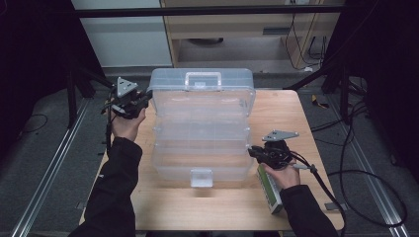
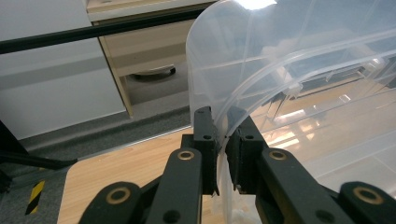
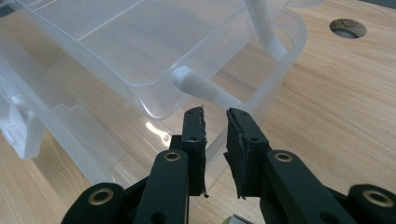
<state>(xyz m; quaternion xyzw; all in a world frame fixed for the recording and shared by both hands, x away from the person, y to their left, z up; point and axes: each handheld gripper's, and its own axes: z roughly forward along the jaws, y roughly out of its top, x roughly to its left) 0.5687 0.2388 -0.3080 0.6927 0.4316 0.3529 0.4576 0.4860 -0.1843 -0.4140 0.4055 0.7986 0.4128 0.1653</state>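
Between the narrowly set jaws of the left gripper (image 2: 223, 140), the thin edge of the lid (image 1: 200, 79) of a clear plastic toolbox (image 1: 202, 131) is sitting pinched at the counter's (image 1: 286, 106) far left, while the right gripper (image 3: 215, 116), jaws narrow and holding nothing, is hovering just beside the box's near right corner. The slick lid risks slipping free and dropping. The high view is revealing a green carton (image 1: 270, 190) under the right hand; the left gripper view is showing the pinch itself.

Clear plastic toolbox (image 1: 202, 128), pale wood table (image 1: 291, 123), green-and-white carton (image 1: 270, 190), black hand-held grippers.
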